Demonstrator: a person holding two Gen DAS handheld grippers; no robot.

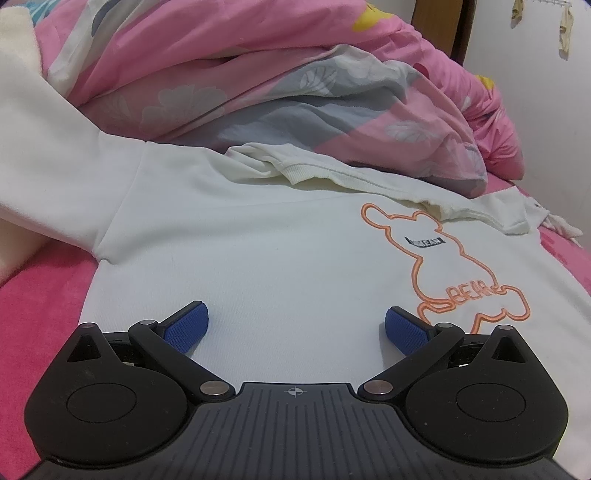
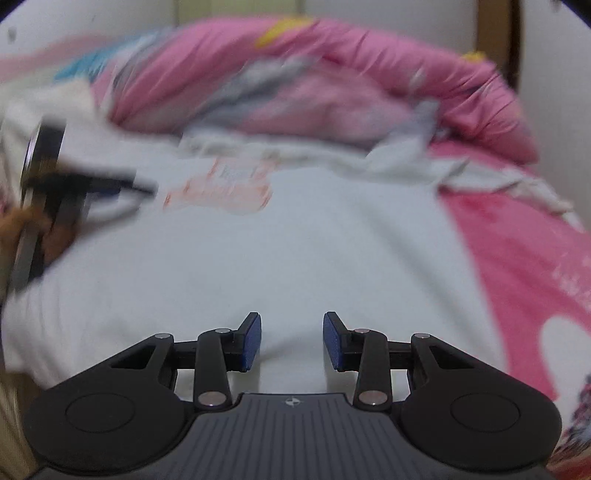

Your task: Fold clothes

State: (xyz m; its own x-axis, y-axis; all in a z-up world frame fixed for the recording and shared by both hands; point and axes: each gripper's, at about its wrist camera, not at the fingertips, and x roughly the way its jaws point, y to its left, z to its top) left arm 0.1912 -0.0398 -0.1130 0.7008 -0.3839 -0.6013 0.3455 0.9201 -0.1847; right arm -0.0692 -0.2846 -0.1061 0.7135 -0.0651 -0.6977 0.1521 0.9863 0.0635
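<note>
- Nearest in the left wrist view, the left gripper [image 1: 295,328] sits low over the cloth with its two blue-padded fingers [image 1: 186,325] spread wide apart and nothing between them.
- Nearest in the right wrist view, the right gripper [image 2: 291,341] also hangs above the cloth, its blue pads [image 2: 252,341] apart with a narrower gap and holding nothing. This view is blurred.
- Just beyond both grippers lies a white sweatshirt [image 1: 258,251], spread front-up across the bed and filling the middle of each view.
- On the sweatshirt, right of centre in the left view, is an orange outline of a bear [image 1: 454,258] with the letters "BEAR" near its lower part.
- One sleeve [image 1: 48,155] runs off to the upper left in the left view; the ribbed collar [image 1: 332,173] lies rumpled at the far edge of the garment.
- Under the sweatshirt is a deep pink bed cover [image 1: 40,295], showing at the left and right sides.
- Behind the garment, a bunched quilt [image 1: 258,74] in pink, grey and white with flower prints is heaped across the bed.
- Farthest back is a pale wall [image 1: 546,92], with a brown wooden upright [image 1: 439,26] beside it.
- At the left edge of the right view, the other gripper shows as a dark blurred shape.
</note>
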